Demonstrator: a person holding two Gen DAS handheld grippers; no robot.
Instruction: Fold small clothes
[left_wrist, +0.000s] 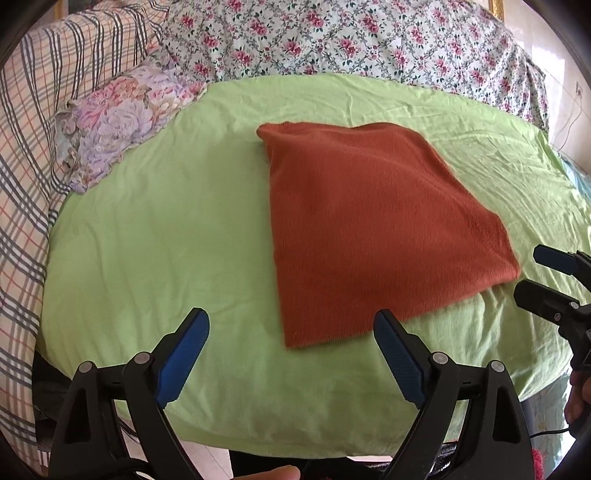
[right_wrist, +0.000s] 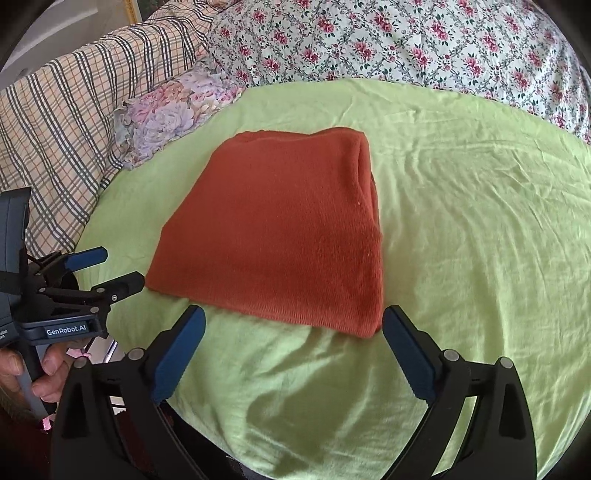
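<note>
A rust-orange knitted garment (left_wrist: 369, 221) (right_wrist: 280, 229) lies folded into a flat, roughly rectangular packet on the light green sheet (left_wrist: 166, 240) (right_wrist: 461, 240). My left gripper (left_wrist: 291, 317) (right_wrist: 123, 265) is open, hovering just short of the packet's near left corner, with nothing between its blue pads. My right gripper (right_wrist: 294, 311) (left_wrist: 528, 271) is open too, above the sheet at the packet's near right edge, and holds nothing. Neither gripper touches the garment. A hand (right_wrist: 48, 376) grips the left gripper's handle.
A pastel floral pillow (left_wrist: 118, 118) (right_wrist: 170, 110) lies at the far left of the green sheet. A plaid quilt (left_wrist: 37, 129) (right_wrist: 55, 129) rises on the left, and a rose-print blanket (left_wrist: 351, 37) (right_wrist: 406, 44) runs along the back. The sheet's front edge drops off just below the grippers.
</note>
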